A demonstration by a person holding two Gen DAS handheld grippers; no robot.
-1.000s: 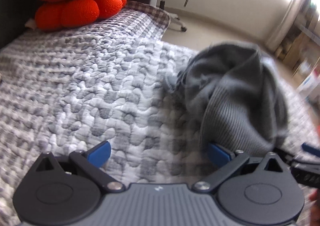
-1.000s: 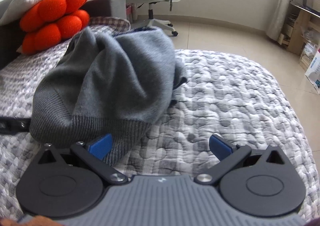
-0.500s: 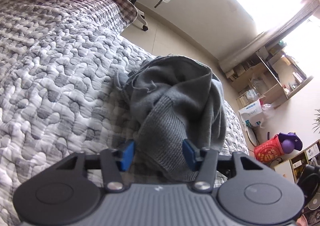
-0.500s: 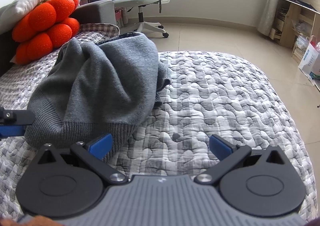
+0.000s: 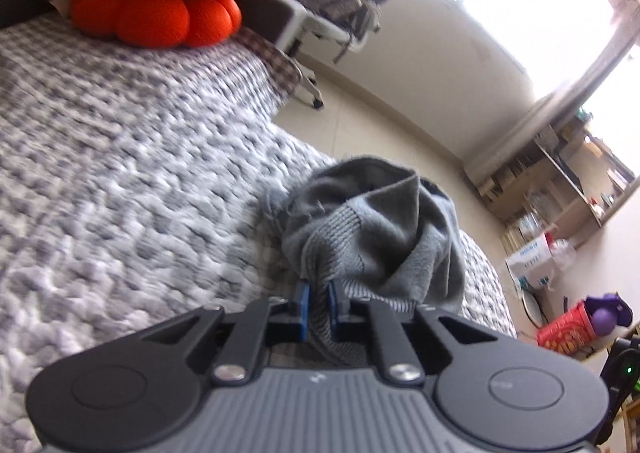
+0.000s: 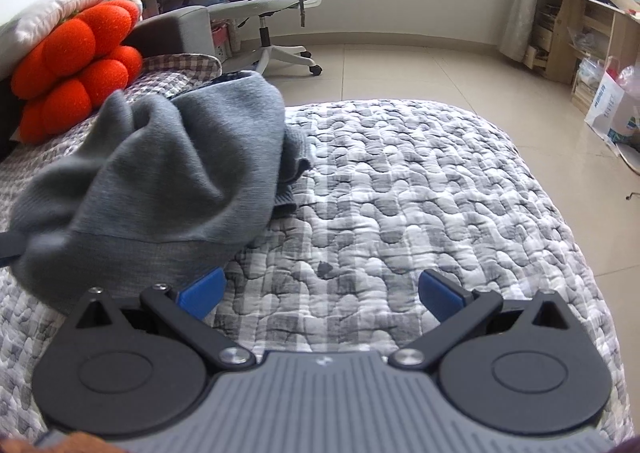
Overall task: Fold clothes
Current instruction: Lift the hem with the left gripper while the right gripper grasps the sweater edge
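A crumpled grey knit sweater (image 5: 376,237) lies on the quilted grey-and-white bed cover (image 5: 120,181). My left gripper (image 5: 318,303) is closing its blue pads on the sweater's ribbed hem, which is pinched between them and slightly lifted. In the right wrist view the same sweater (image 6: 168,173) is heaped at the left, its ribbed edge just above my left blue pad. My right gripper (image 6: 320,293) stands open over bare quilt (image 6: 400,193), nothing between its fingers. At the far left edge the tip of the left gripper's finger (image 6: 10,249) meets the sweater's hem.
An orange bobble cushion (image 6: 72,69) and a white pillow (image 6: 56,21) sit at the bed's head. Beyond the bed are a desk chair (image 6: 276,5), tiled floor (image 6: 400,65), wooden shelves (image 6: 580,41) and a curtain. A red box with a purple toy (image 5: 576,327) stands on the floor.
My left gripper went from wide open to pinching the sweater's ribbed hem and rose a little, pulling the fabric up. The right gripper stayed open and nearly still.
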